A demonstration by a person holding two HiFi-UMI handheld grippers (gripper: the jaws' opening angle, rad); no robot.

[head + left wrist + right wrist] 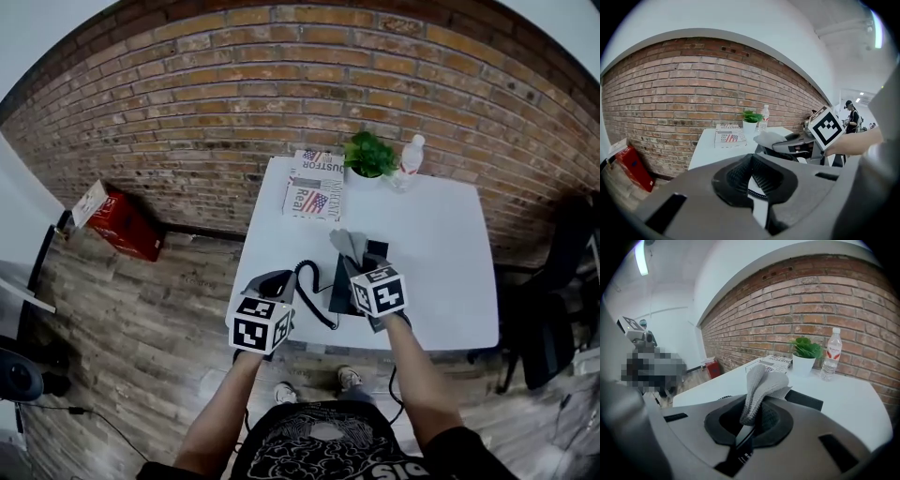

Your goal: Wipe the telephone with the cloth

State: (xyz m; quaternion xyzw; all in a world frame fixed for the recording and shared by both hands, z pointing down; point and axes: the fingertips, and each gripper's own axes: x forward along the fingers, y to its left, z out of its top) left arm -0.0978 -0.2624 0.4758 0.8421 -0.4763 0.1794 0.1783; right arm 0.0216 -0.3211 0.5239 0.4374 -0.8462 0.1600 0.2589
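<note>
The black telephone (339, 292) lies near the front edge of the white table (441, 262), its coiled cord (314, 289) looping to the left. My right gripper (352, 261) hovers just over the phone, shut on a grey cloth (344, 242) that sticks up out of its jaws. The right gripper view shows the cloth (761, 383) pinched between the pads, with part of the phone (804, 400) beyond it. My left gripper (274, 280) is at the table's left front corner beside the cord, with its tips meeting and nothing between them (750, 160). Below those tips a bit of cord (755, 195) shows.
A folded newspaper (315, 185), a potted plant (367, 156) and a water bottle (410, 157) stand at the table's far edge by the brick wall. A red box (124, 221) lies on the floor at left. A dark chair (561, 281) stands at right.
</note>
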